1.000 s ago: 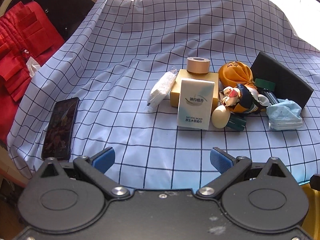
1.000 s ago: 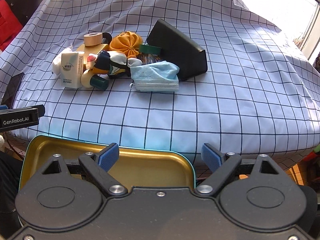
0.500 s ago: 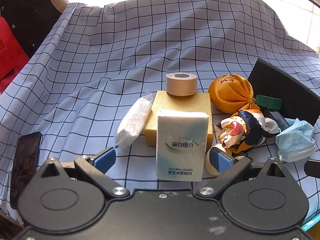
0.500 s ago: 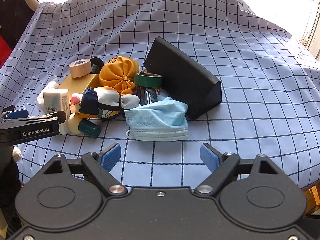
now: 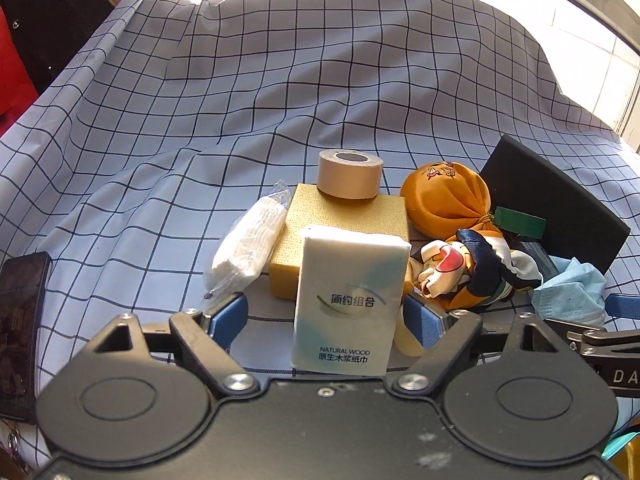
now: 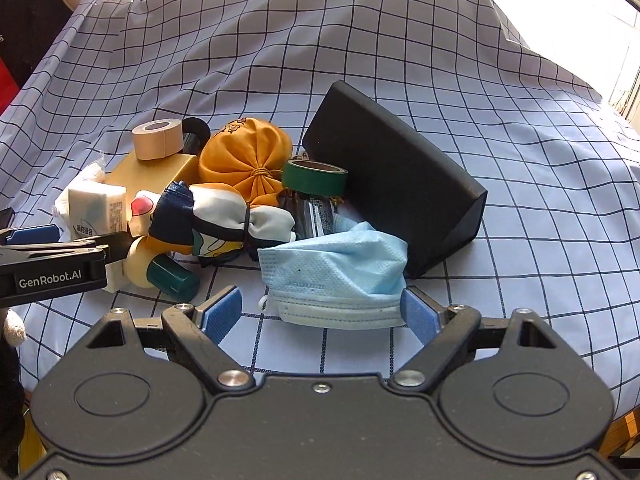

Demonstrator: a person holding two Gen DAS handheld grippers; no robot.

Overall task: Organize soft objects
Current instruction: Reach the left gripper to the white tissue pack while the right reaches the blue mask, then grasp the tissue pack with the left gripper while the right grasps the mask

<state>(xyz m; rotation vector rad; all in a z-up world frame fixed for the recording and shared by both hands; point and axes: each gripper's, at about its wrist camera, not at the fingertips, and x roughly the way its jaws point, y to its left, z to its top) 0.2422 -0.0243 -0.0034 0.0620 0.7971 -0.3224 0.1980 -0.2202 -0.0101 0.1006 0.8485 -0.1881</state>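
A white tissue pack (image 5: 348, 300) stands upright between the fingers of my left gripper (image 5: 324, 318). The jaws are closing; the right pad sits at the pack's edge, while the left pad (image 5: 228, 316) is still apart from it. A crumpled blue face mask (image 6: 332, 280) lies on the checked cloth (image 6: 400, 60) between the open fingers of my right gripper (image 6: 322, 314), untouched. Behind them are an orange cloth pouch (image 6: 244, 152), a patterned scarf bundle (image 6: 212, 216) and a white wrapped gauze roll (image 5: 244, 248).
A tan tape roll (image 5: 348, 174) sits on a yellow box (image 5: 340, 216). A black case (image 6: 392, 184), green tape (image 6: 314, 176) and a cream bottle with a green cap (image 6: 160, 272) crowd the pile. A phone (image 5: 20, 320) lies at the cloth's left edge.
Both grippers moved forward and down to the pile. The left jaws narrowed around the tissue pack. The right gripper left the gold tray and now straddles the mask.
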